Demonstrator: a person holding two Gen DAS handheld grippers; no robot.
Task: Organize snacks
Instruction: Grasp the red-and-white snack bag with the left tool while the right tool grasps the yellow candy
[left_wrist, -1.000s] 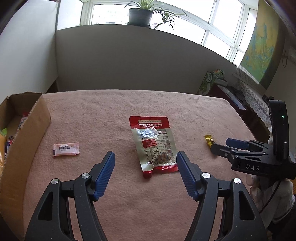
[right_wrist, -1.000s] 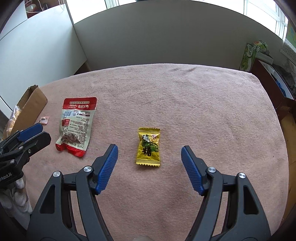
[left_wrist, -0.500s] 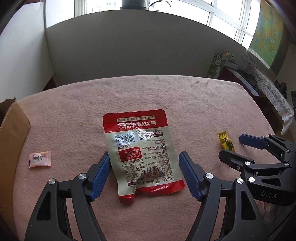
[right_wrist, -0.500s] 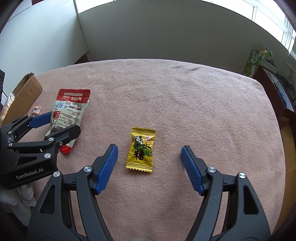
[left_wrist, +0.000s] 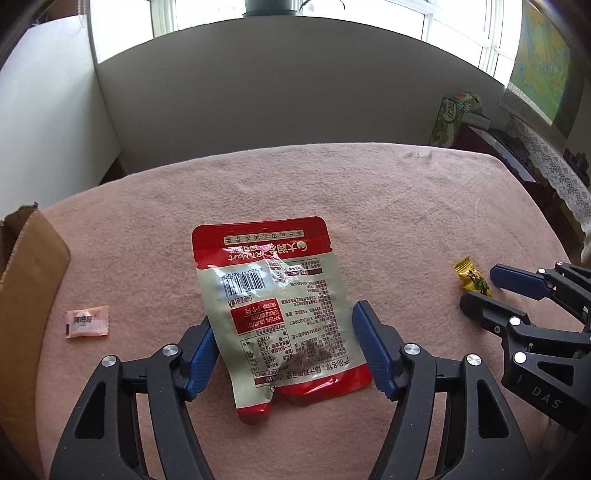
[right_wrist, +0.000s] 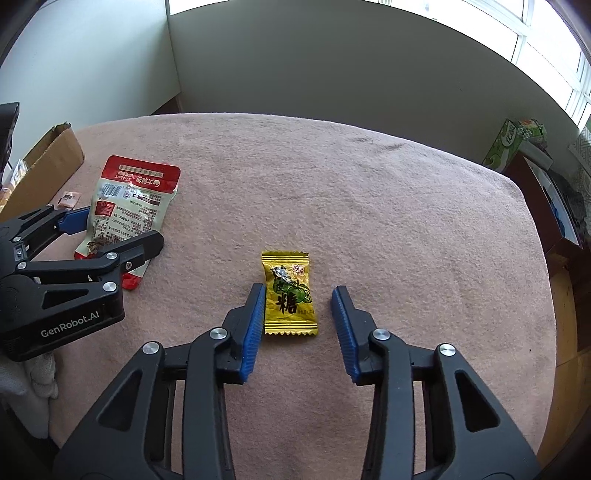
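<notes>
Straddling one snack each, both tools look set for a paired pickup, my guess. Landmark: cardboard box at the left edge of the pink cloth. Left gripper brackets the red-and-cream snack pouch, second item out from the box past a small pink sachet; its jaws have just been narrowing, left pad looks at the pouch edge, right pad clear, so no grip. Right gripper is farthest from the box, around the yellow candy; jaws have just been closing, left pad touching the wrapper, right pad apart, not clamped. Both tools pitch steeply down toward the cloth.
</notes>
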